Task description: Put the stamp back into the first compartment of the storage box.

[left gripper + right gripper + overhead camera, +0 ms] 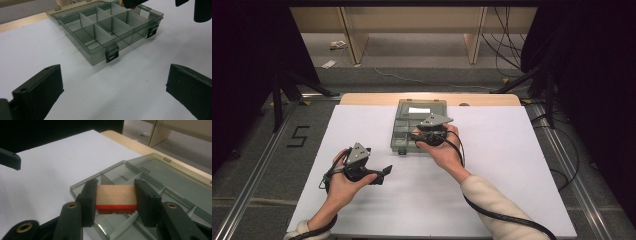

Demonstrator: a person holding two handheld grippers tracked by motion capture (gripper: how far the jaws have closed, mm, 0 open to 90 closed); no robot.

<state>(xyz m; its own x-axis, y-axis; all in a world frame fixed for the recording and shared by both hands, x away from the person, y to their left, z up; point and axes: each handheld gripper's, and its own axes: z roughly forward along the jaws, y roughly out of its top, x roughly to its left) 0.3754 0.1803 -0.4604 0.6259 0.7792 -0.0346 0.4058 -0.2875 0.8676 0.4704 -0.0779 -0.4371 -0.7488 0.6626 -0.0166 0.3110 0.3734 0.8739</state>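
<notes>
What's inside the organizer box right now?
The box compartments seen from the left gripper view look empty. The right gripper holds a wooden block over one corner, and the compartment beneath it is partly covered.

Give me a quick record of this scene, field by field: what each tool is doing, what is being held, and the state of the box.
Left tool: open, holding nothing, over the white table cover short of the box
Right tool: shut on the wooden block
Wooden block: pale wood with a red lower edge, held above the box
Compartment box: smoky clear plastic, lid open and lying flat behind it
Compartments: those in sight hold nothing
Latches: two black ones on the front wall, undone
</notes>
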